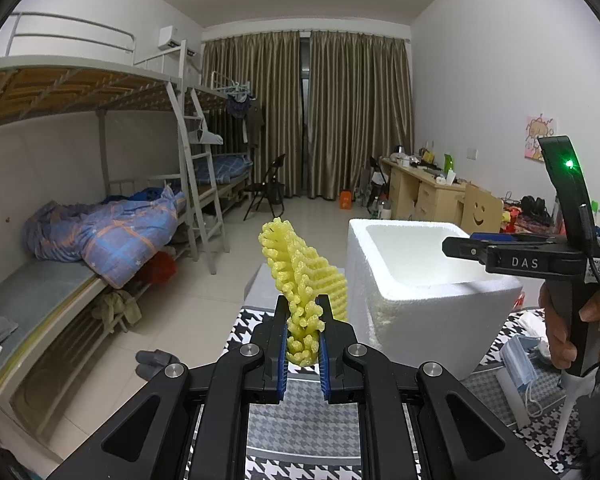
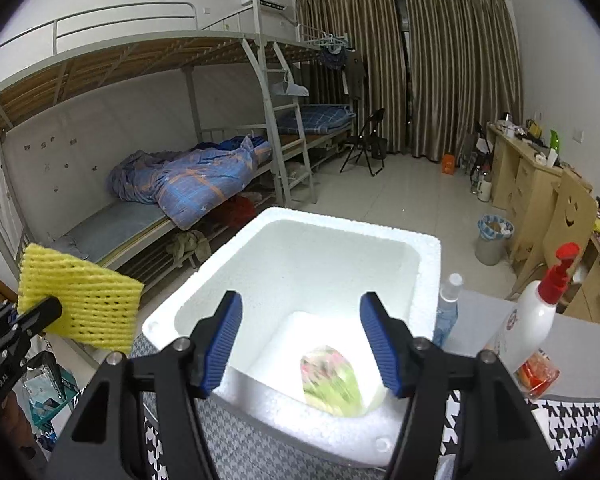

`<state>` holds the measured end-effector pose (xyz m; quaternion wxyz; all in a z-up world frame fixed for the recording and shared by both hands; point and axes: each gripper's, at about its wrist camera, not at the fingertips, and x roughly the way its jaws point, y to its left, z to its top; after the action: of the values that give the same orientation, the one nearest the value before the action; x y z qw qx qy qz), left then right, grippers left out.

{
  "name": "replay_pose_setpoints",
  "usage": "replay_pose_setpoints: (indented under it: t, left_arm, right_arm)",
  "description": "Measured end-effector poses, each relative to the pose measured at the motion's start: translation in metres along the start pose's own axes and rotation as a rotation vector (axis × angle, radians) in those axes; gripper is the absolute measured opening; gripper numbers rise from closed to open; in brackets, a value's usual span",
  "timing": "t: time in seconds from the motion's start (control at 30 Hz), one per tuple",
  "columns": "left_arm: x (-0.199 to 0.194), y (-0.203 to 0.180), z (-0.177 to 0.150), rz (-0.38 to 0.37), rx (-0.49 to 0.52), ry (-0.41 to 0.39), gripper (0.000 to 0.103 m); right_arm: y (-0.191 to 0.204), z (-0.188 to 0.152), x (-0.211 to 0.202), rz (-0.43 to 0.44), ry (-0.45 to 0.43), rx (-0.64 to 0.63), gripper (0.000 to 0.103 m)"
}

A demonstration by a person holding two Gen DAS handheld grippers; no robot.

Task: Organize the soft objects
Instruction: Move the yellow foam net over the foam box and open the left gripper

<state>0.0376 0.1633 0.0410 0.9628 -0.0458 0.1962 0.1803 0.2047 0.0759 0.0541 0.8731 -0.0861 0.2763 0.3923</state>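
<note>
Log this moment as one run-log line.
left gripper: shut on yellow foam net | right gripper: open above white foam box | greenish soft item: inside box | net: not yet boxed

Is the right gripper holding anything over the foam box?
No, the right gripper stands open and empty above the white foam box; a green-pink packet lies inside.

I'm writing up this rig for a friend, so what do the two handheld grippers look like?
Both are black, angular linkages with silver pivot bolts and ribbed blue pads on the fingers. The left gripper shows this up close. Seen from the side, the right gripper has white letters DAS, a pistol-style handle, a black cable, a white label, and an upright fin with a green light.
</note>
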Motion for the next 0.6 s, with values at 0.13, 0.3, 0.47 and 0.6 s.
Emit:
replay_pose_setpoints:
  t: [0.13, 0.3, 0.47, 0.6]
  left_arm:
    - [-0.002, -0.003, 0.004, -0.002, 0.008, -0.013, 0.013]
    - [-0.004, -0.009, 0.01, -0.011, 0.033, -0.027, 0.013]
    - [-0.01, -0.018, 0.02, -0.029, 0.05, -0.051, 0.013]
    - [-0.012, -0.024, 0.025, -0.052, 0.06, -0.062, 0.013]
  right_arm:
    - [-0.002, 0.001, -0.006, -0.005, -0.009, 0.002, 0.066]
    - [-0.001, 0.003, -0.013, -0.013, -0.023, -0.006, 0.066]
    - [-0.002, 0.001, -0.023, -0.023, -0.044, -0.007, 0.068]
    - [-0.005, 0.0, -0.029, -0.03, -0.056, -0.003, 0.073]
